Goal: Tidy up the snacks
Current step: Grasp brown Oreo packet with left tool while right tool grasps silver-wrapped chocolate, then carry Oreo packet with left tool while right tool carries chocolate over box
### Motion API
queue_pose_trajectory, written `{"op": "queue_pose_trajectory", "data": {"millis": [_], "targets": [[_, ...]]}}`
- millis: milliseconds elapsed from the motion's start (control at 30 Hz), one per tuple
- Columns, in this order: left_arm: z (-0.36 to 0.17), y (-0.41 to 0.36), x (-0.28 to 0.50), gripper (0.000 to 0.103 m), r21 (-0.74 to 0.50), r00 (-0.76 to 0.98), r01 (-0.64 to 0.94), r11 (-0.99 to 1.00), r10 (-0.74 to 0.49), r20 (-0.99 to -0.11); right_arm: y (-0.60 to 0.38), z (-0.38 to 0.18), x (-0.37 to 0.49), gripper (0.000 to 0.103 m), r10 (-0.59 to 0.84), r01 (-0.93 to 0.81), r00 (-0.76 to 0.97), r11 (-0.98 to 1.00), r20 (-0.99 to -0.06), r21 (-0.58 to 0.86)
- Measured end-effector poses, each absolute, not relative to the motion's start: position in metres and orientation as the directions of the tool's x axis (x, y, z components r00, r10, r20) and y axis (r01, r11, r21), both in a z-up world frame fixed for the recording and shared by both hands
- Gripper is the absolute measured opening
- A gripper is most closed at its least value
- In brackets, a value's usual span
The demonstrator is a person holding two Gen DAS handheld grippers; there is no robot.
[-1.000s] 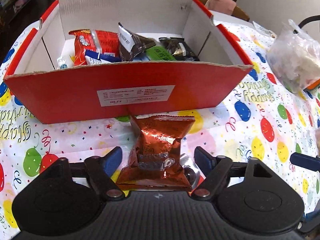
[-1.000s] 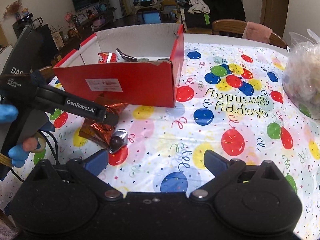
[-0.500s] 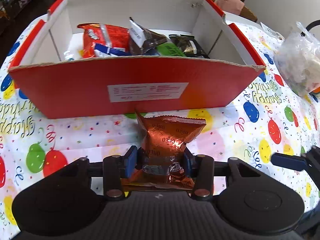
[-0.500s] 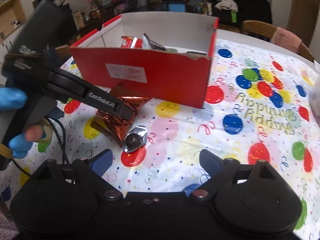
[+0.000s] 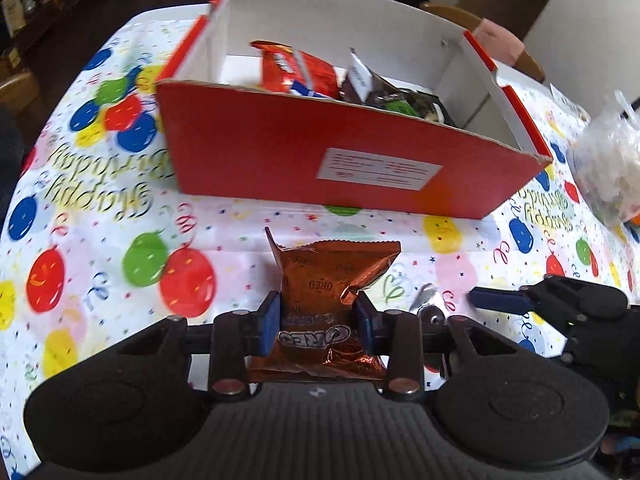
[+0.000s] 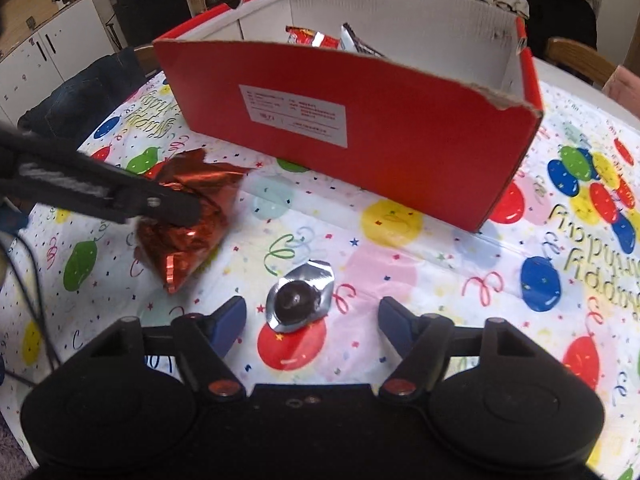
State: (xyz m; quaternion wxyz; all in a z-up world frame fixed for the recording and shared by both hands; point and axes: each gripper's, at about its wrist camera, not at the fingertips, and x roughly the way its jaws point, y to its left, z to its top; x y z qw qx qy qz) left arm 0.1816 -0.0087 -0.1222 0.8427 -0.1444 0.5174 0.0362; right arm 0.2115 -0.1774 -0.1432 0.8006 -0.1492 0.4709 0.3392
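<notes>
My left gripper [image 5: 316, 320] is shut on a copper-brown Oreo packet [image 5: 326, 288] and holds it off the tablecloth in front of the red cardboard box [image 5: 320, 156]. The packet also shows in the right wrist view [image 6: 188, 216], pinched by the left gripper's fingers [image 6: 160, 204]. The box [image 6: 360, 120] holds several snack packets [image 5: 304, 68]. My right gripper [image 6: 312, 316] is open, its jaws on either side of a small silver-foil chocolate cup [image 6: 300, 300] lying on the table. The cup shows in the left wrist view [image 5: 430, 310] too.
A clear plastic bag [image 5: 608, 168] with pale contents sits at the right of the table. The balloon-print tablecloth [image 6: 580, 220] covers the table. Chairs [image 6: 576, 56] stand behind the box.
My left gripper closed on the Oreo packet and lifted it off the table. My right gripper moved left and forward until its open jaws stood on either side of the foil chocolate cup.
</notes>
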Motion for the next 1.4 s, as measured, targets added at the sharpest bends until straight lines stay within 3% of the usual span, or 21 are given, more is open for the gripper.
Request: {"op": "queue_pose_trajectory", "data": {"millis": [267, 500, 867, 1400], "targets": [[-0.123, 0.003, 0.171, 0.037, -0.218, 0.463, -0.246, 0.944, -0.083, -0.882, -0.167, -0.143, 0.21, 0.037, 0.393, -0.709, 0.342, 0.704, -0.854, 0.04], [-0.122, 0.004, 0.167, 0.036, -0.223, 0.466, -0.254, 0.941, -0.083, -0.881, -0.165, -0.142, 0.199, 0.028, 0.382, -0.731, 0.37, 0.683, -0.847, -0.011], [-0.115, 0.005, 0.156, 0.035, -0.237, 0.476, -0.253, 0.938, -0.093, -0.875, -0.184, -0.127, 0.189, 0.029, 0.401, -0.679, 0.392, 0.734, -0.828, 0.034], [-0.064, 0.006, 0.137, 0.035, -0.255, 0.57, -0.218, 0.942, -0.089, -0.817, -0.192, -0.065, 0.165, 0.029, 0.478, -0.647, 0.488, 0.76, -0.731, 0.065]]}}
